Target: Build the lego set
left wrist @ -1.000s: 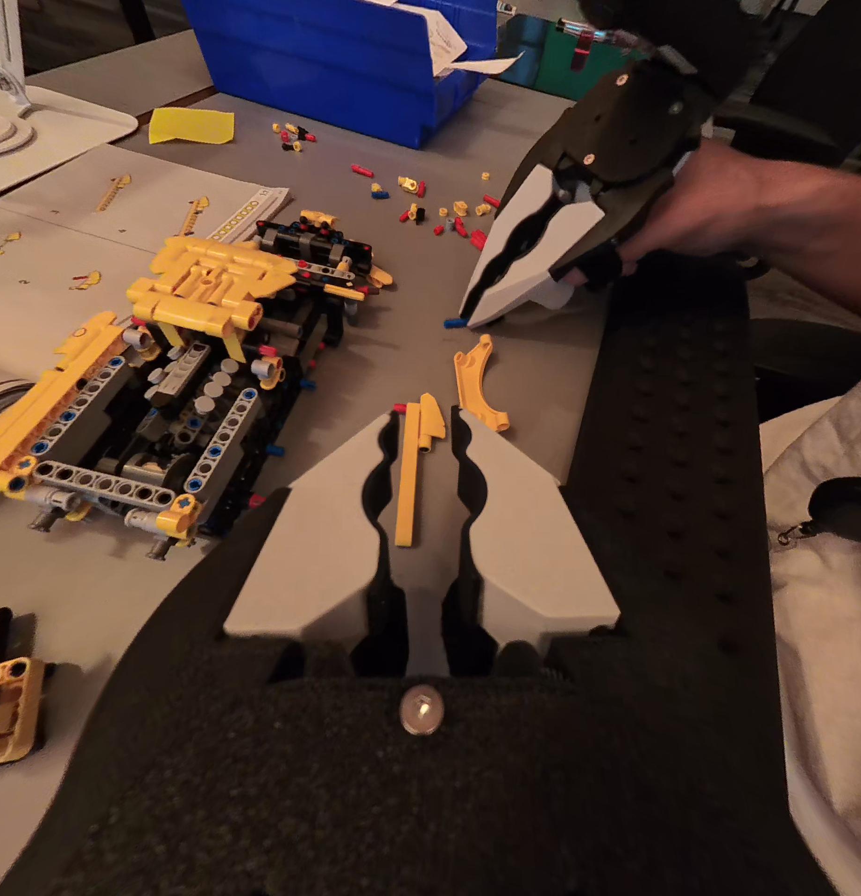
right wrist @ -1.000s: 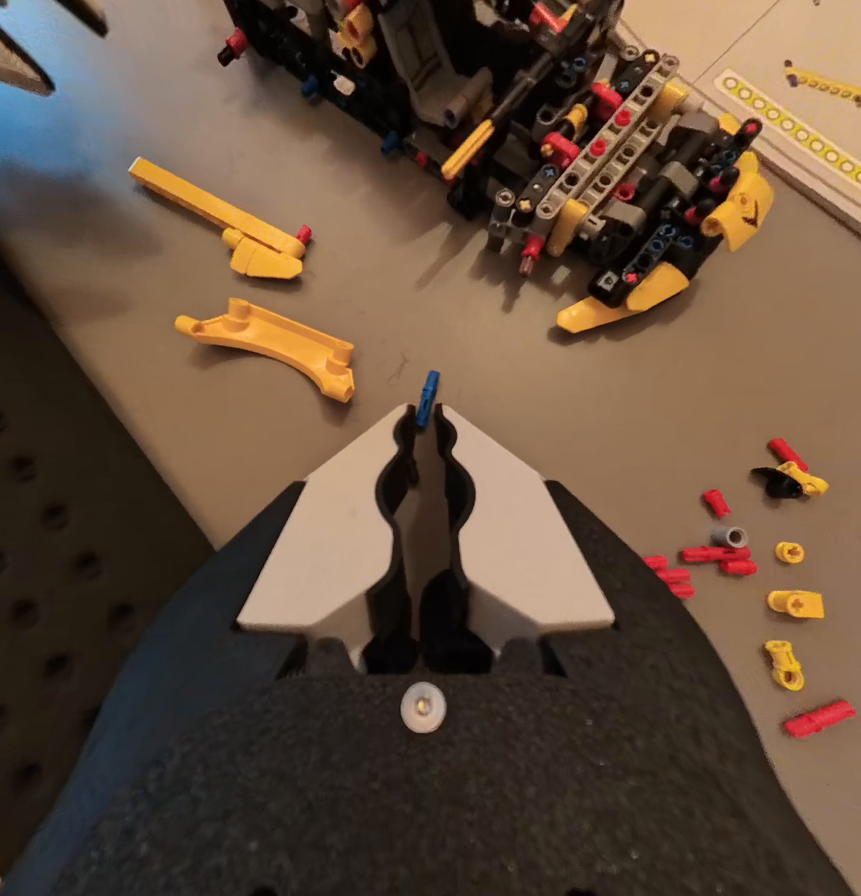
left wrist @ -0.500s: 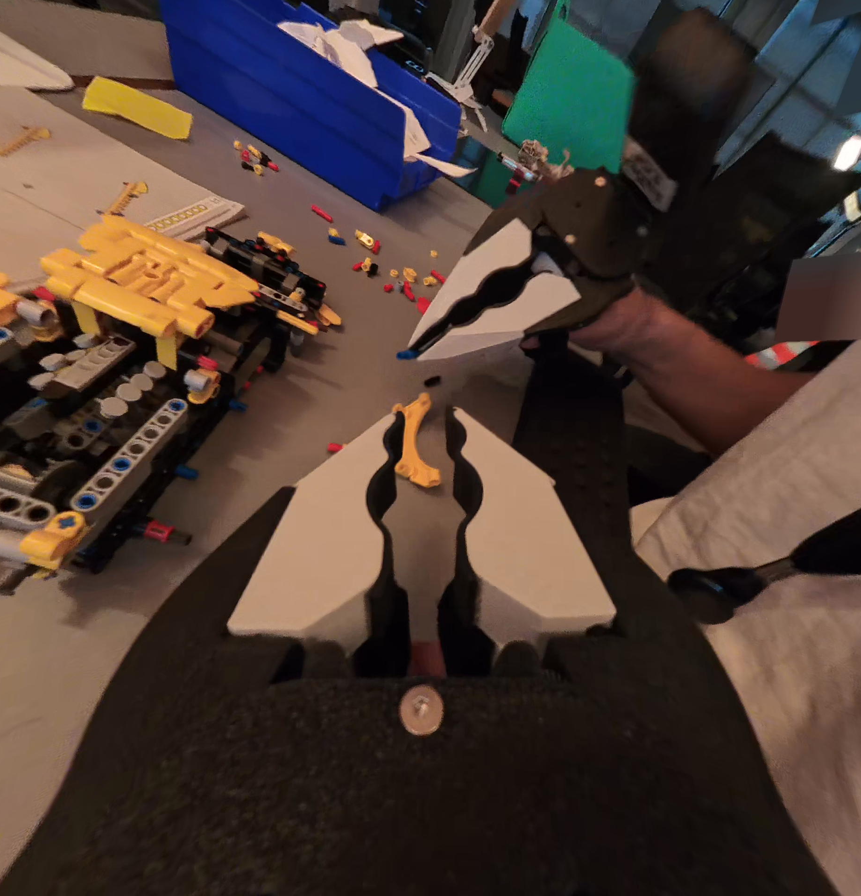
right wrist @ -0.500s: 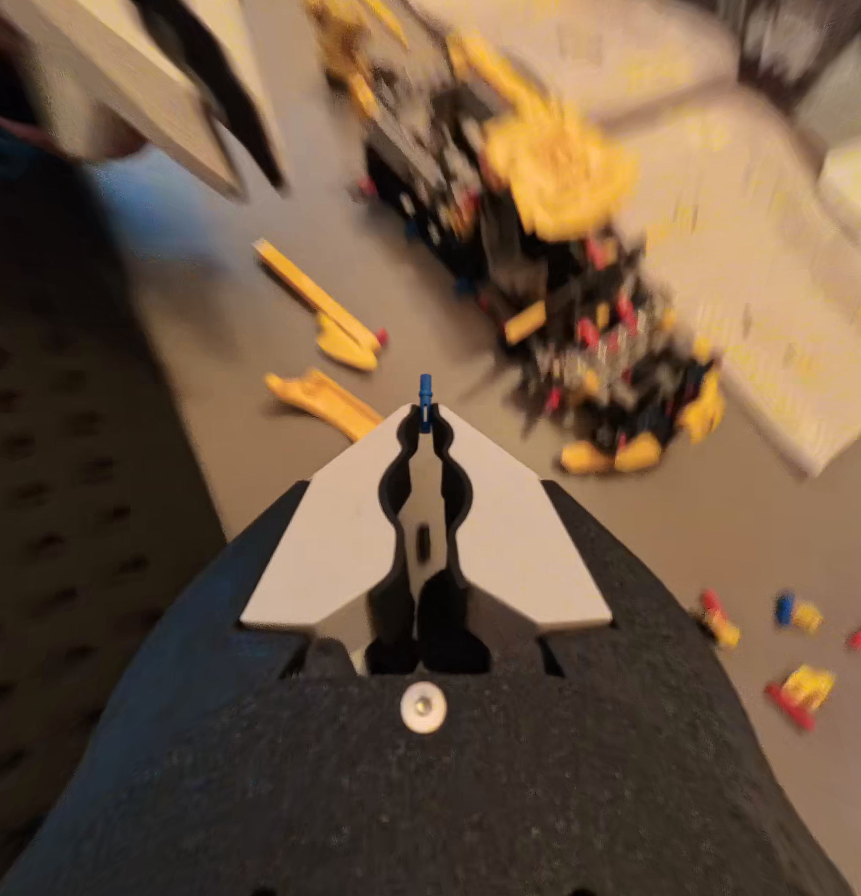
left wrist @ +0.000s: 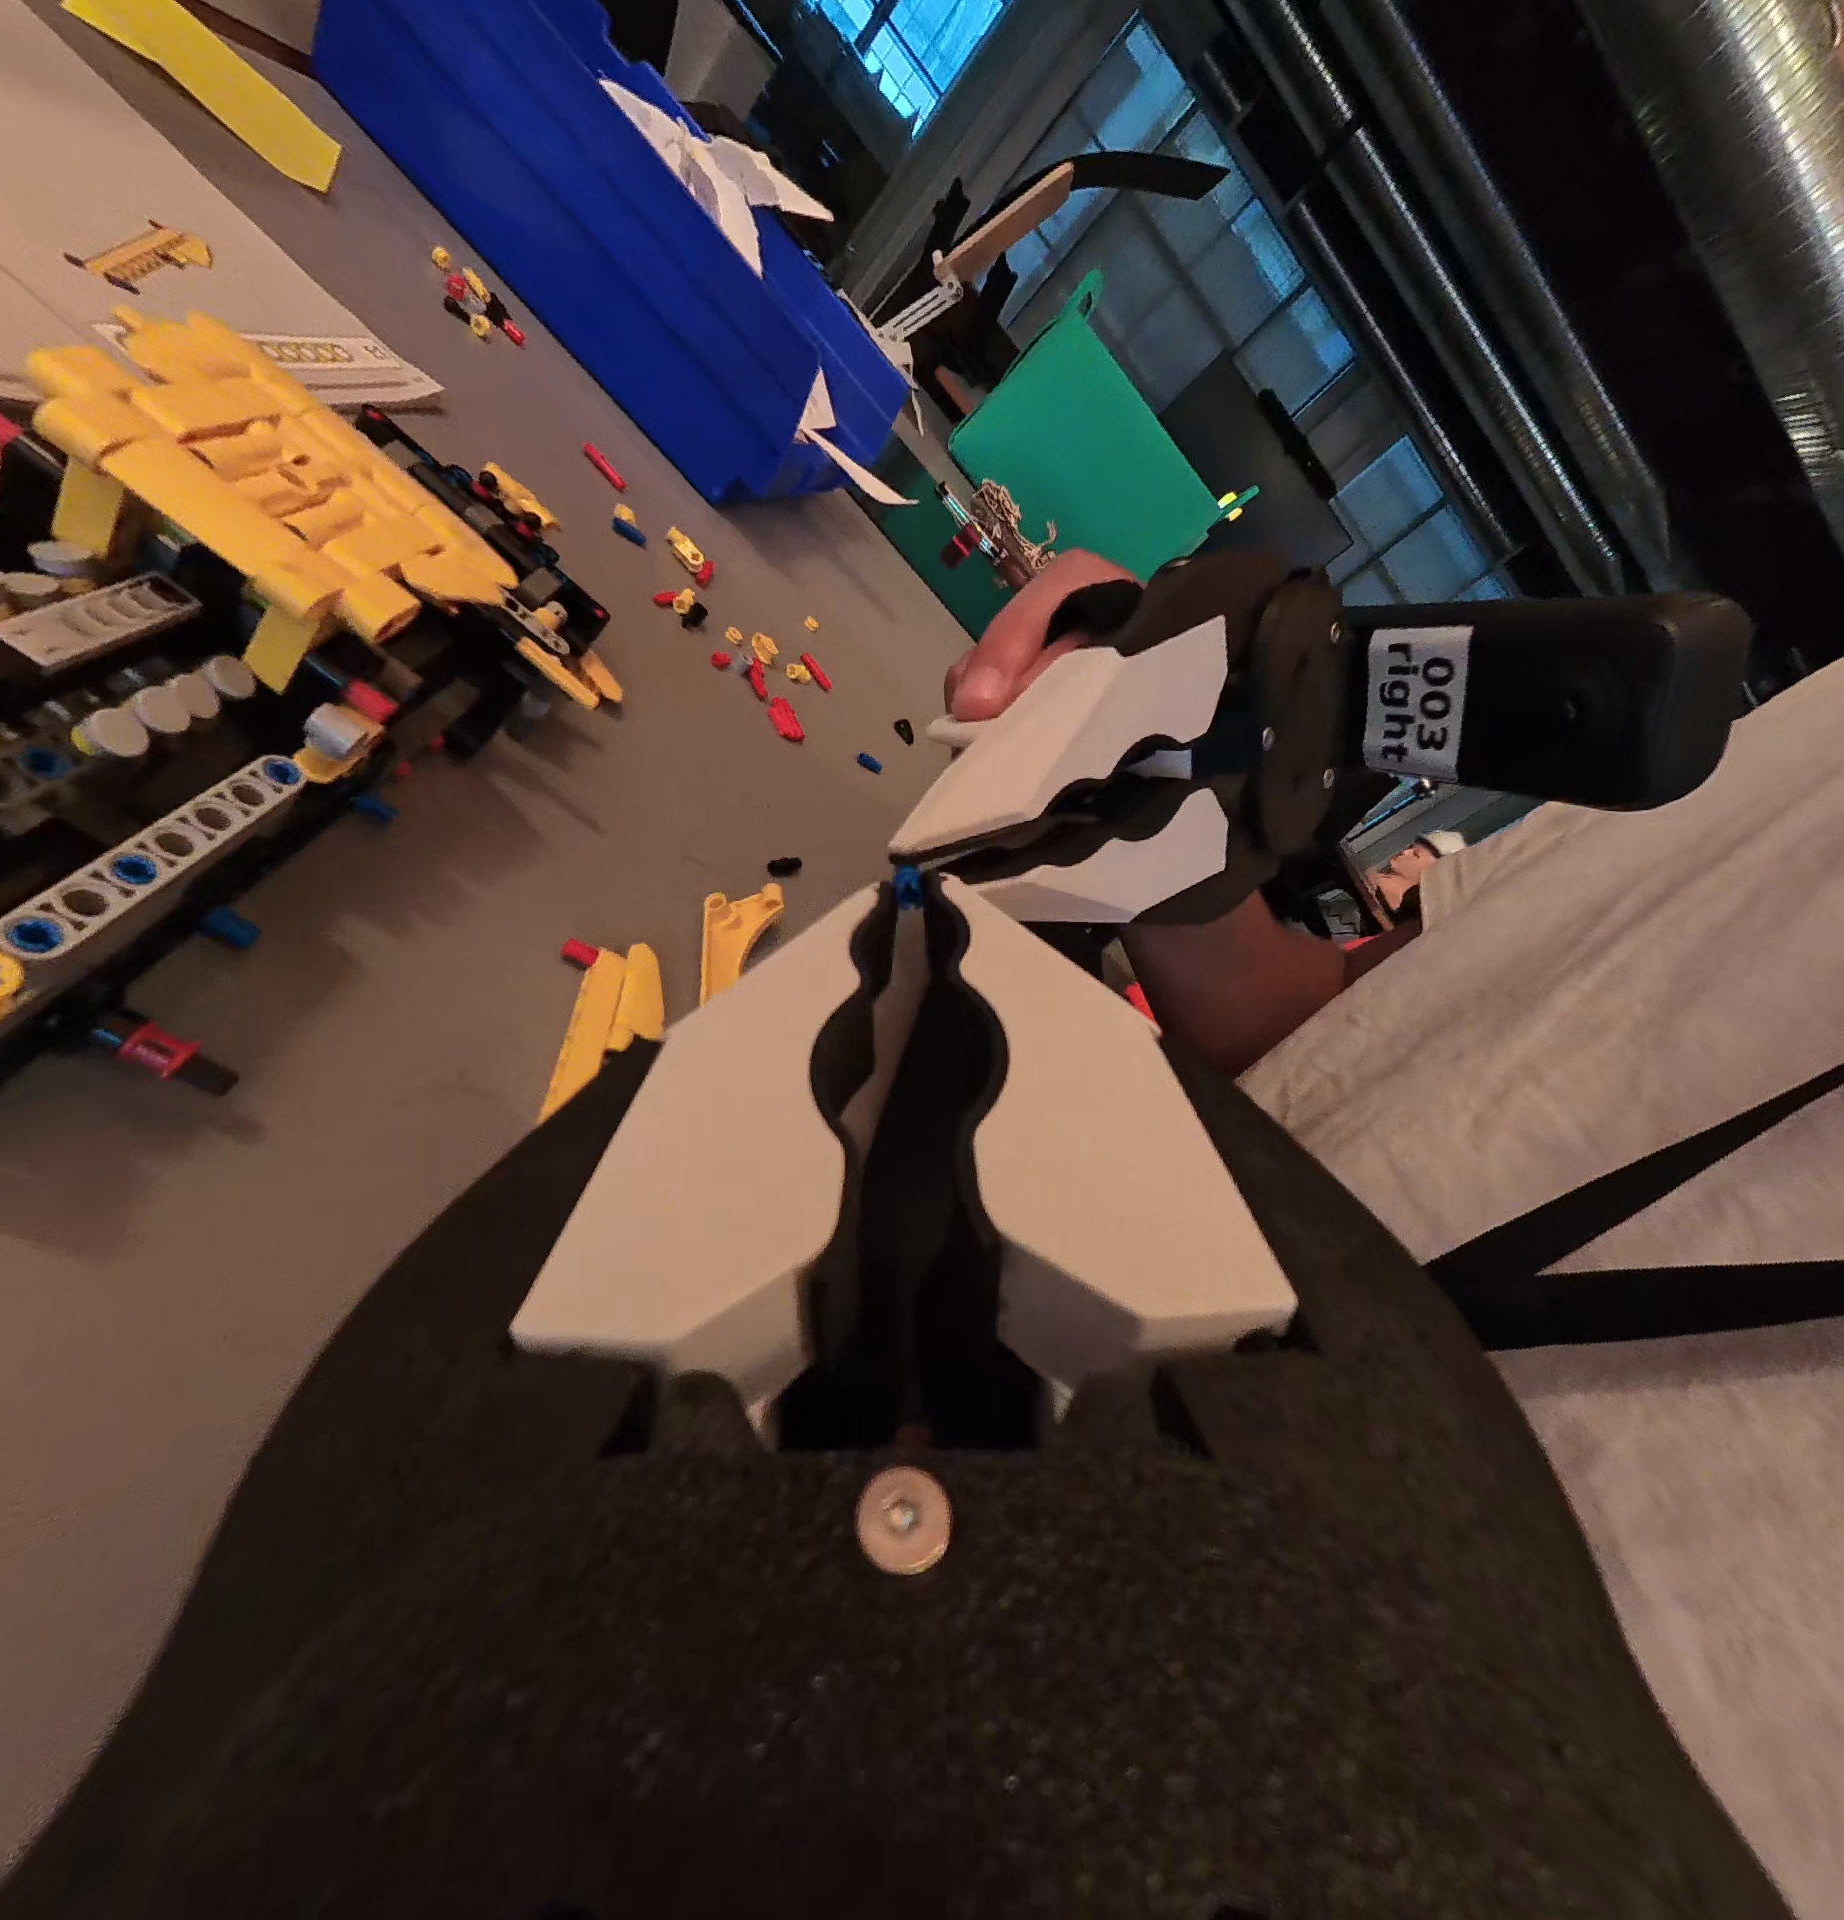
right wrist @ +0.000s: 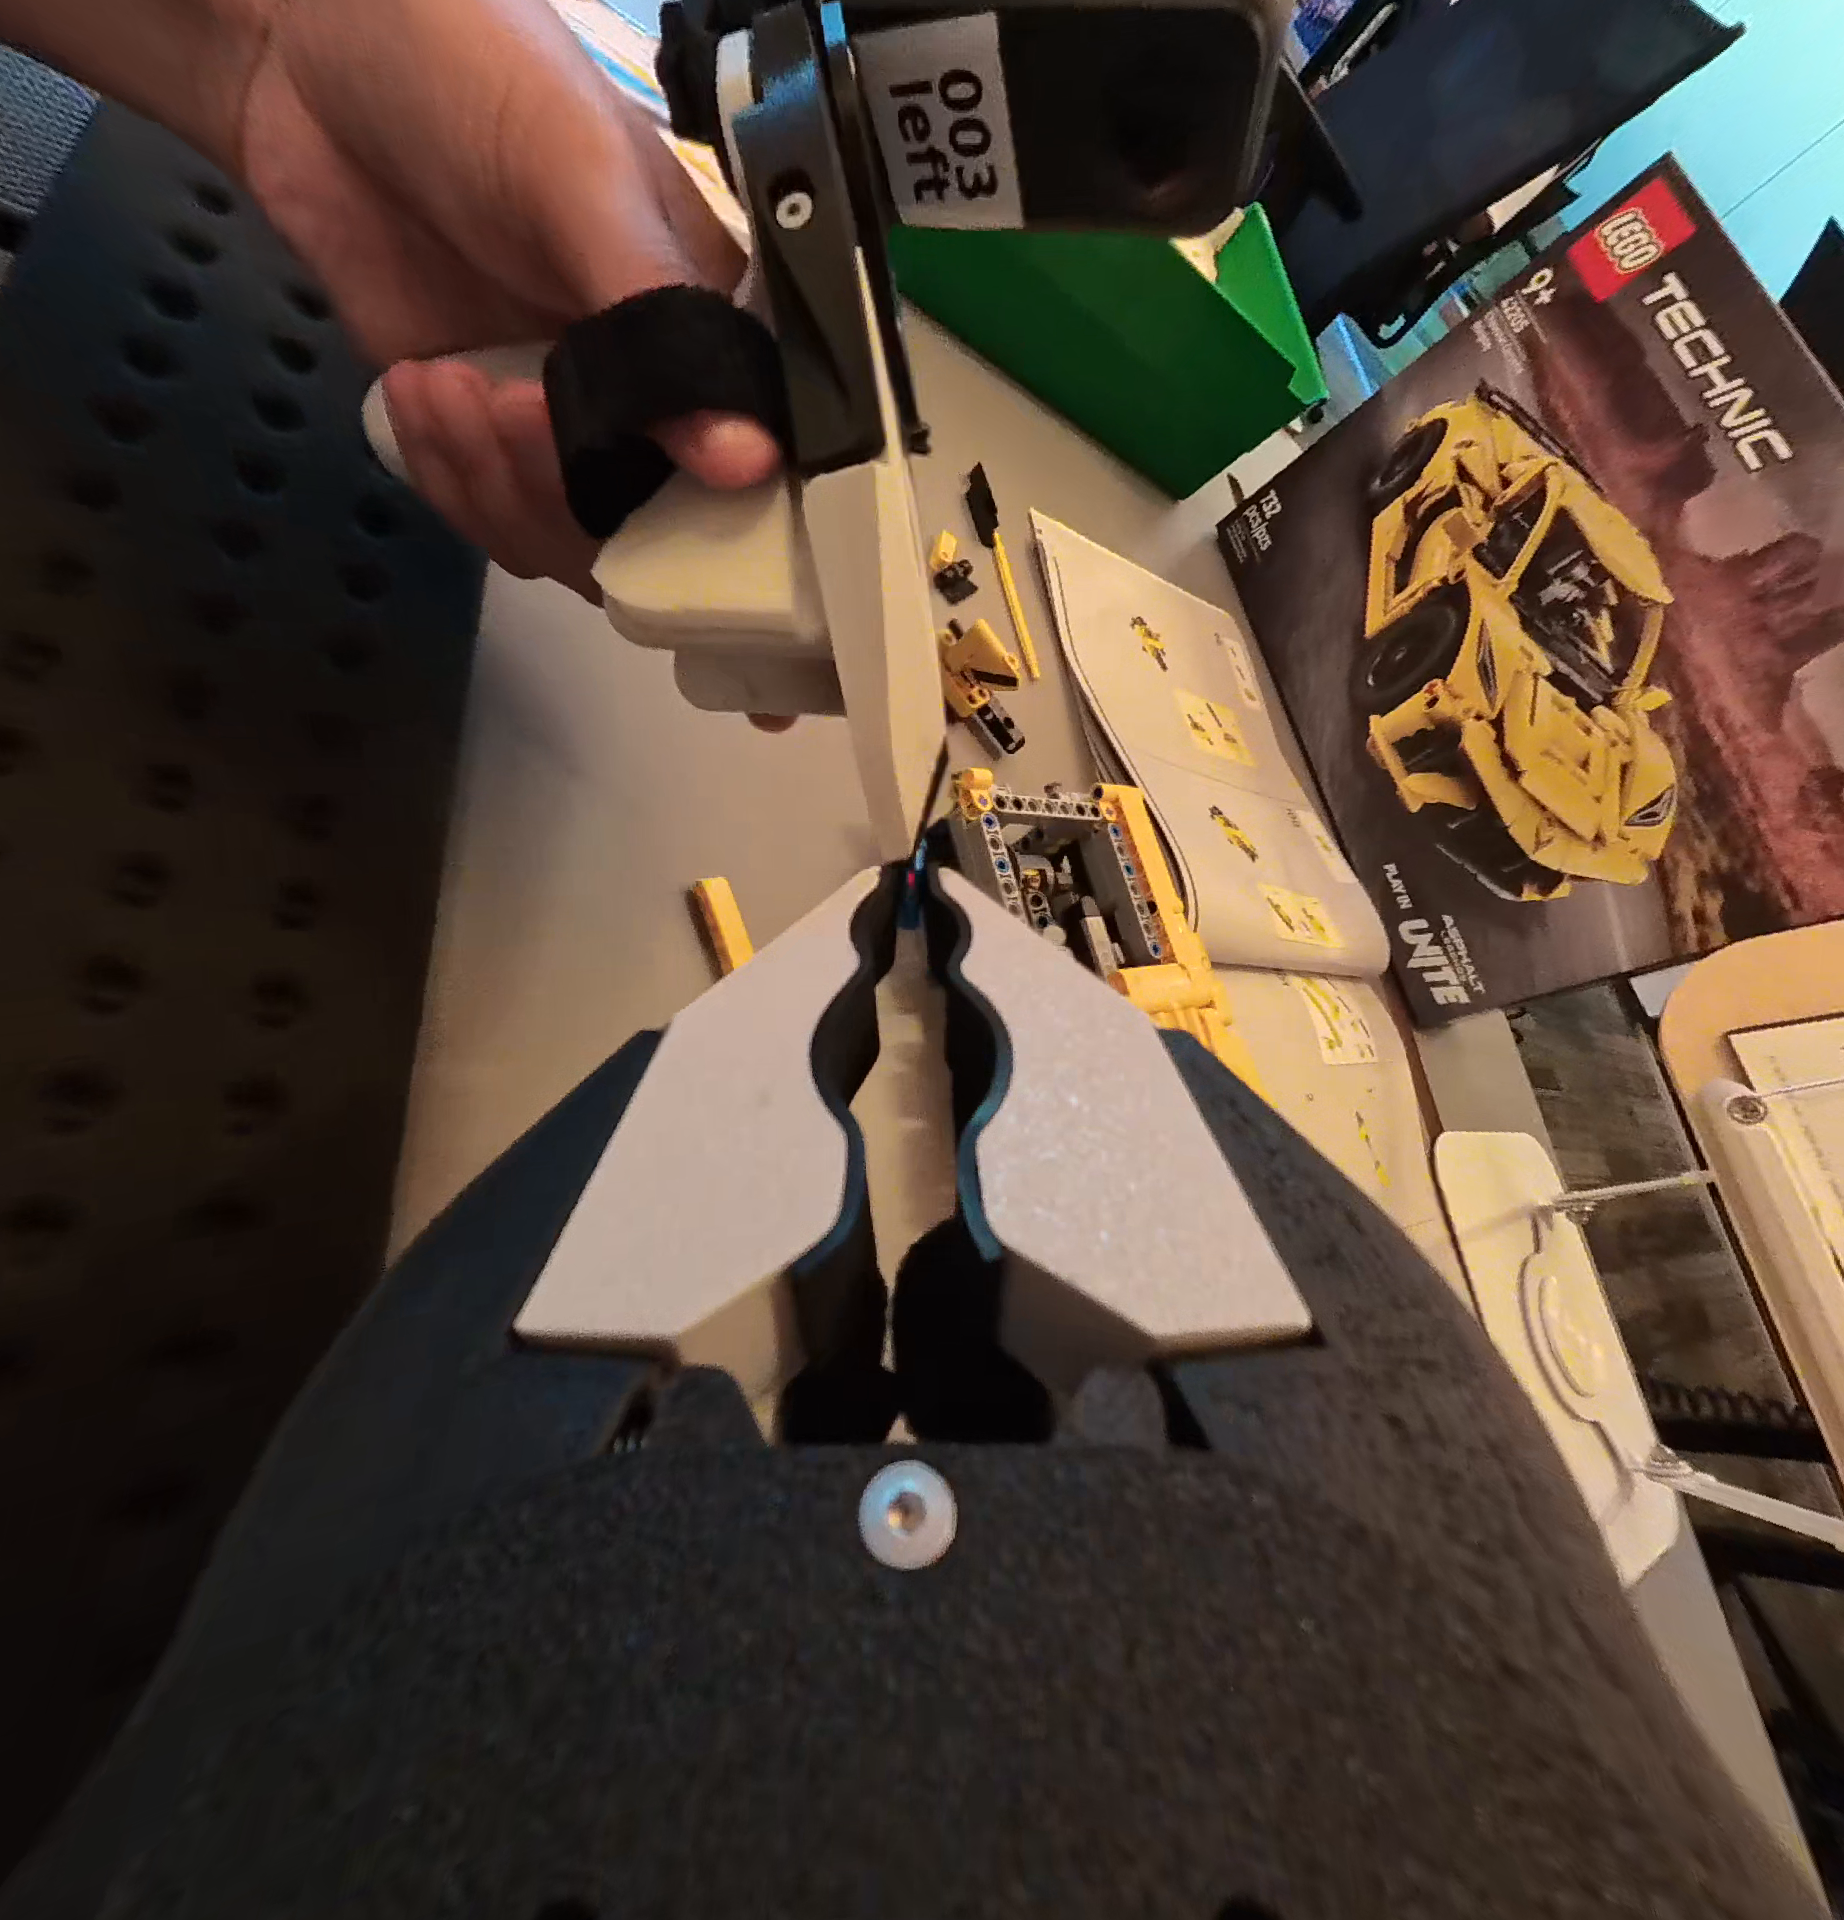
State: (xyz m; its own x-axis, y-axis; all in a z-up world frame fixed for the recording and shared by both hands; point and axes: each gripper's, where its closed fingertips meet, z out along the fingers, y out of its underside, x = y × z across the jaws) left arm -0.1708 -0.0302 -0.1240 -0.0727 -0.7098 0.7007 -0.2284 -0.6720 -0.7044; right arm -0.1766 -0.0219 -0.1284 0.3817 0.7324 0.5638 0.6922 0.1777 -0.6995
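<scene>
The left hand-held gripper (left wrist: 907, 896) and the right hand-held gripper (right wrist: 905, 902) meet tip to tip above the worktop (left wrist: 461, 1039), both lifted clear of it. A small blue pin (left wrist: 907, 891) sits at the meeting point. The right one is narrowed onto the pin; the left one's tips are drawn close around the same pin, though whether they press on it or only touch it cannot be told. This reads as a hand-over or re-gripping of the pin between the two tools.

Just below the tips lie loose yellow parts: a long yellow beam (left wrist: 585, 1029) with a red peg at its end, and beside it a curved yellow piece (left wrist: 736, 930). Farther left stands the half-built car (left wrist: 222, 582), its black and grey frame exposed, with yellow panels over one section. Small red, yellow and blue pieces (left wrist: 752, 665) are scattered between it and a blue bin (left wrist: 606, 260).

In the right wrist view an open instruction booklet (right wrist: 1198, 769) and the set's box (right wrist: 1583, 582) lie beyond the model.

Judged state: the chassis is well advanced; most body panels, the loose parts and the pin are yet to be fitted.
</scene>
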